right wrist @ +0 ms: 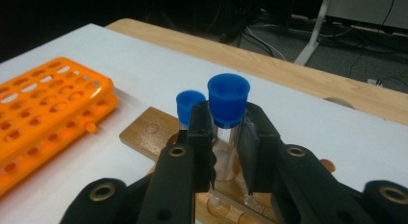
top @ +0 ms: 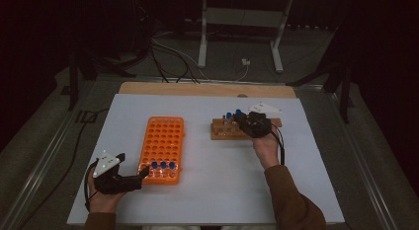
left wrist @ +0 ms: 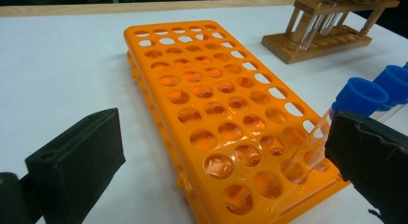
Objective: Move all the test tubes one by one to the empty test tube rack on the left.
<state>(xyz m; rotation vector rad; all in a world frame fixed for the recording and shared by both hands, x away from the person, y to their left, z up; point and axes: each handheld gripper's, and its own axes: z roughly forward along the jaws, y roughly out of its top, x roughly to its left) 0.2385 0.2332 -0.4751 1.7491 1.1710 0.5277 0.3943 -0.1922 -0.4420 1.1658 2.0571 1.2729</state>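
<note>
My right gripper point(right wrist: 227, 120) is shut on a clear test tube with a blue cap point(right wrist: 228, 98); its lower end stands at the wooden rack point(right wrist: 146, 131). A second blue-capped tube point(right wrist: 189, 105) stands just behind it in that rack. From above, the right gripper point(top: 251, 123) sits over the wooden rack point(top: 221, 134). My left gripper point(left wrist: 223, 132) is open wide at the near end of the orange rack point(left wrist: 211, 89), with nothing between its jaws. A blue-capped tube point(left wrist: 358, 96) in the rack's near row leans beside its right jaw. The left gripper point(top: 143, 173) is at the orange rack's point(top: 164, 138) near-left corner.
Three blue-capped tubes point(top: 162, 166) fill the orange rack's near row; its other holes are empty. The white table top point(top: 207, 190) ends in a wooden strip point(top: 197, 88) at the back. Cables and a metal stand point(top: 237, 22) lie on the floor beyond.
</note>
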